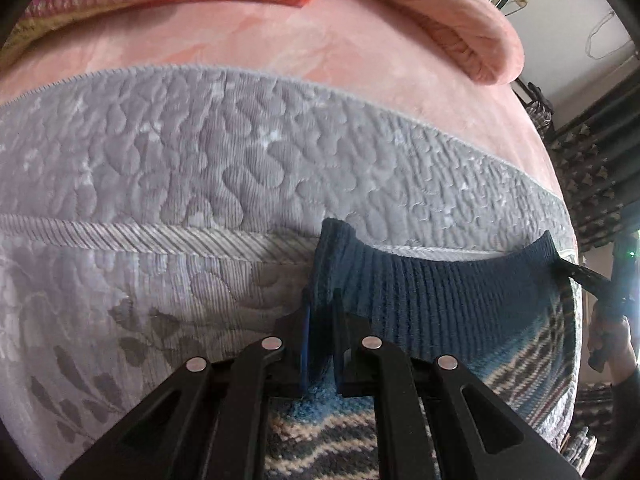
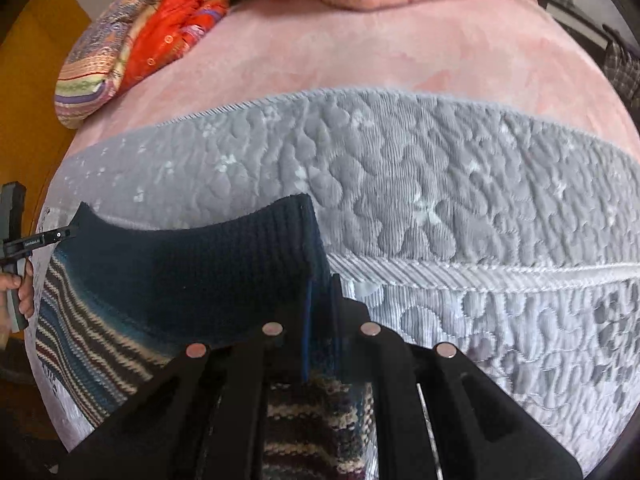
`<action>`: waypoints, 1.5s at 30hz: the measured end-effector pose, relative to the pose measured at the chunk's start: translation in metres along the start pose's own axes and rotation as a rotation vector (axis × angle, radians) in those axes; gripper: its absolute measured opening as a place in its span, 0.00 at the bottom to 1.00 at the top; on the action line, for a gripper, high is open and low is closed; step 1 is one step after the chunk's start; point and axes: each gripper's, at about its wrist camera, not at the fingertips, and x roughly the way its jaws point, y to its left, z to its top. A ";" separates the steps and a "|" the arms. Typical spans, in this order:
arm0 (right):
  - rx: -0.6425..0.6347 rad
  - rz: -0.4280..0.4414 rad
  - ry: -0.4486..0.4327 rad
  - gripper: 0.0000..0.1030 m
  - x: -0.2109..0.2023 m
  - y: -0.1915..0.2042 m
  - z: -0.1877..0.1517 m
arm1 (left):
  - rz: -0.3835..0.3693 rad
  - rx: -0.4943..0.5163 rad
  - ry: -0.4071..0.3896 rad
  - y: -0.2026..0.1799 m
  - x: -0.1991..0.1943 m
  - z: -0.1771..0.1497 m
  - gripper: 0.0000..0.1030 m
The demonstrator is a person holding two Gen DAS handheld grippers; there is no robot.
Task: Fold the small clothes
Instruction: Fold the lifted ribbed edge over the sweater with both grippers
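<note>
We have the left hand-held gripper (image 1: 320,320) closed on one end of the dark ribbed band of a small knitted garment (image 1: 440,300), and the right hand-held gripper (image 2: 320,304) closed on the other end of that same band. Each pair of black fingers stands nearly together, with only the thickness of the knit between them. The band hangs in a shallow curve from one grip to the other, lifted above the near edge of the bed (image 1: 240,60).

The garment is a thick knit: its raised edge is navy ribbing in straight vertical cords, and below it the fabric turns to narrow stripes of teal, cream and dark brown, running down under our grippers and out of view. At the far end of the band, each wrist view shows the other gripper's thin black fingertip and part of the hand (image 2: 16,292) holding its handle.

Under the garment lies a grey quilted cover (image 1: 180,168), plush and stitched into rounded pebble shapes, with a corded seam across it and a leaf pattern nearer the edge. Beyond it the bed is spread with a soft pink blanket. Toward the far right corner a rolled pink quilt (image 1: 460,20) rests on the blanket, and at the far left lies a bundle of red and multicoloured striped cloth (image 2: 132,40). Both sit well apart from the garment, and nothing lies between them and our grippers.
</note>
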 end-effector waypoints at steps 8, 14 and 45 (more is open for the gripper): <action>0.051 -0.001 -0.061 0.25 -0.017 -0.006 -0.010 | -0.020 -0.045 -0.111 0.004 -0.036 -0.013 0.27; 0.110 0.151 -0.022 0.21 -0.024 -0.005 -0.041 | -0.158 -0.010 -0.037 -0.011 -0.030 -0.046 0.27; 0.037 0.262 0.090 0.00 -0.030 0.058 -0.191 | -0.171 0.008 -0.023 -0.013 -0.063 -0.212 0.05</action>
